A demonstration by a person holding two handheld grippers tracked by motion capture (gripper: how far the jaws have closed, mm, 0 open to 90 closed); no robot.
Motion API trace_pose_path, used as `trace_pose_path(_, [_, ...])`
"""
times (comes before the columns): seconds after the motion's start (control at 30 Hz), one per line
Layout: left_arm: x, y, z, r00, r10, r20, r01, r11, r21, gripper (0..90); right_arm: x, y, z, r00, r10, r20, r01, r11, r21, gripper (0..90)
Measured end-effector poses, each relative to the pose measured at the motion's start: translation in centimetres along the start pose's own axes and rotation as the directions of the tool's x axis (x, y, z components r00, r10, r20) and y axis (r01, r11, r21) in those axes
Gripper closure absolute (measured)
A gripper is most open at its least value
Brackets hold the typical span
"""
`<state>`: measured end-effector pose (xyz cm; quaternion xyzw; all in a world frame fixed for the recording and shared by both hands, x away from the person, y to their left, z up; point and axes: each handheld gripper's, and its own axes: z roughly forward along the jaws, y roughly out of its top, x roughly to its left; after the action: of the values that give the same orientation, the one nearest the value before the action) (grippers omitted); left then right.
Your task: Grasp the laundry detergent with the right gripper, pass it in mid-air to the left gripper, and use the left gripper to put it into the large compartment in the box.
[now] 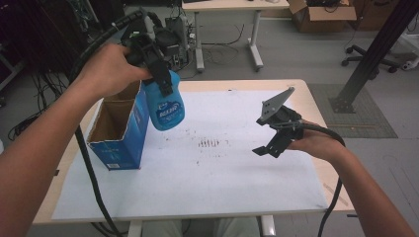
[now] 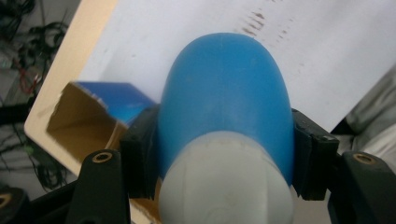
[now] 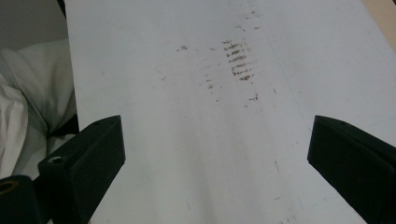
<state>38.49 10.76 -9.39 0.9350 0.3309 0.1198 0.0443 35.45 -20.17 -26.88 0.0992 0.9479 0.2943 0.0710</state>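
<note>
Bottle [image 1: 165, 104] hangs upright in the left gripper [image 1: 160, 79], clamped near its top, just above and beside the open blue carton [image 1: 120, 129], whose mouth faces up at the table's left. It is bright blue, rounded, white-labelled; the right gripper [image 1: 276, 136] stands wide and empty, well apart.

The high view looks forward and down over the table [image 1: 316, 106]. Both gripper views look closely down at its white mat [image 3: 187, 140], which all views share.
</note>
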Motion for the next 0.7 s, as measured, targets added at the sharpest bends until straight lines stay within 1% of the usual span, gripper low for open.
trace_pose_path(0.1, [0.8,-0.5,-0.7,0.9974,-0.07,-0.016,0.07,0.9975,-0.001,38.1,0.1,-0.3,-0.6,1.0,-0.009,0.001,0.009,1.0,0.011,3.7])
trace_pose_path(0.17, [1.3,-0.9,-1.0,0.992,-0.124,-0.019,0.124,0.9922,-0.007,38.1,0.2,-0.4,-0.9,1.0,-0.007,-0.002,0.007,1.0,0.024,3.7])
trace_pose_path(0.23, [1.9,-1.2,-1.2,0.985,-0.171,-0.025,0.171,0.9853,-0.01,38.2,0.2,-0.6,-1.1,0.9999,-0.013,0.0,0.013,0.999,0.033,3.7])
trace_pose_path(0.27, [2.1,-1.4,-1.3,0.9813,-0.19,-0.03,0.19,0.9817,-0.01,38.1,0.2,-0.7,-1.2,1.0,-0.008,0.0,0.008,0.999,0.034,3.7])
trace_pose_path(0.33, [2.5,-1.7,-1.4,0.9741,-0.222,-0.042,0.222,0.975,-0.005,38.2,0.4,-0.8,-1.4,1.0,0.0,-0.001,0.0,0.999,0.041,3.9])
trace_pose_path(0.4, [2.7,-1.9,-1.7,0.9659,-0.252,-0.06,0.252,0.9677,-0.004,38.2,0.6,-1.0,-1.5,1.0,-0.005,0.003,0.004,0.998,0.056,4.1])
trace_pose_path(0.47, [3.0,-2.1,-2.0,0.9566,-0.283,-0.07,0.283,0.9591,-0.007,38.2,0.8,-1.1,-1.7,0.9999,-0.007,0.009,0.006,0.998,0.062,4.3])
trace_pose_path(0.53, [3.2,-2.4,-2.3,0.9434,-0.323,-0.075,0.323,0.9463,-0.016,38.2,1.0,-1.3,-1.8,0.9999,-0.006,0.01,0.005,0.998,0.061,4.4])
trace_pose_path(0.57, [3.4,-2.6,-2.5,0.9335,-0.35,-0.076,0.35,0.9366,-0.018,38.2,1.1,-1.4,-1.8,1.0,-0.005,0.009,0.004,0.998,0.063,4.5])
trace_pose_path(0.6, [3.5,-2.7,-2.6,0.9279,-0.365,-0.076,0.365,0.9309,-0.015,38.2,1.3,-1.5,-1.8,0.9999,-0.007,0.009,0.007,0.998,0.06,4.7])
trace_pose_path(0.63, [3.8,-2.9,-2.8,0.9159,-0.394,-0.078,0.395,0.9189,-0.008,38.2,1.4,-1.6,-1.9,0.9999,-0.011,0.009,0.01,0.998,0.056,4.9])
trace_pose_path(0.7, [4.1,-3.2,-3.1,0.8969,-0.434,-0.086,0.435,0.9004,-0.006,38.2,1.5,-1.8,-2.0,0.9999,-0.013,0.007,0.012,0.998,0.053,5.0])
